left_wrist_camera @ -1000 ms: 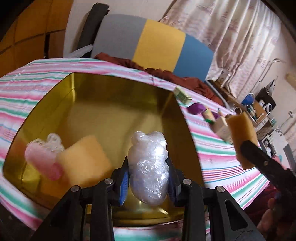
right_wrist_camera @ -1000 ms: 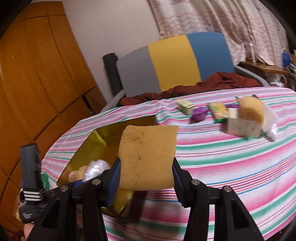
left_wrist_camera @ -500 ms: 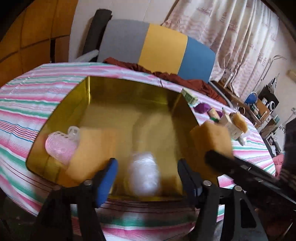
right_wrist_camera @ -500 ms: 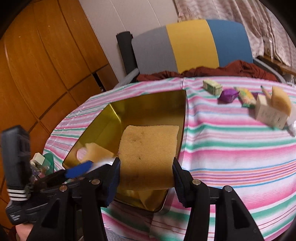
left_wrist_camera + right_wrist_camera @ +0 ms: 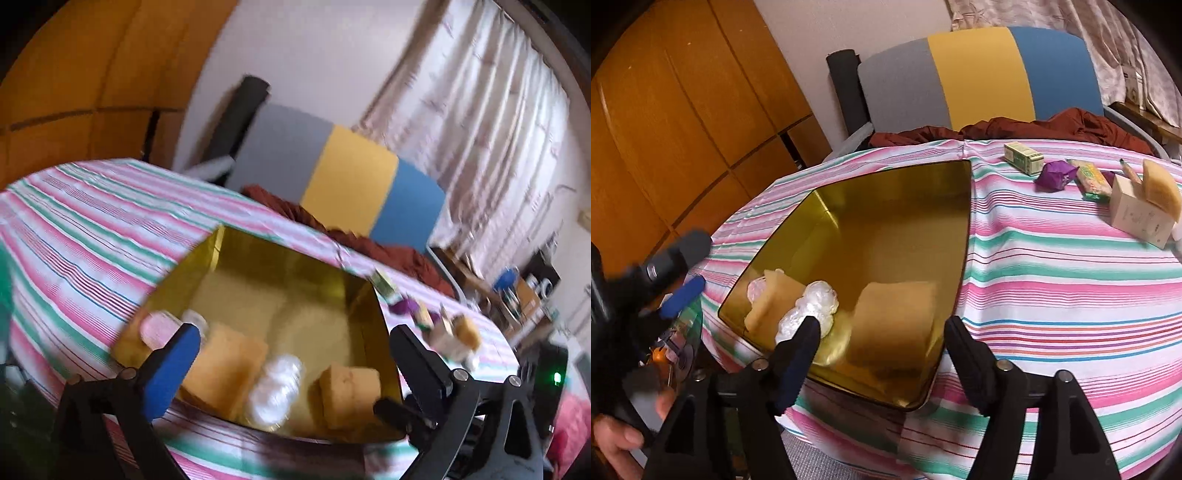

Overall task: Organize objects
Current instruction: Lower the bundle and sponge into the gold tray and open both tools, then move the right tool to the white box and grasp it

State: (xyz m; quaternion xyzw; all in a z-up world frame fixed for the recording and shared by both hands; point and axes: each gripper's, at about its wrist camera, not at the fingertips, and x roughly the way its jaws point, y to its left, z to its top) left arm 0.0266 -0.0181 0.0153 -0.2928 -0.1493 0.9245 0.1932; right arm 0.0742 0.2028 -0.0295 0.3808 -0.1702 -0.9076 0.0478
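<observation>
Gold tray [image 5: 964, 236] holds sponges; only right view shows purple packet [image 5: 1057, 174] sharply; both grippers' jaws gape empty

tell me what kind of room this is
Most likely a lived-in room at home, not a lab: a table under a striped tablecloth, a cushioned chair with a brown garment draped on it, patterned curtains, and wooden cabinet doors.
</observation>
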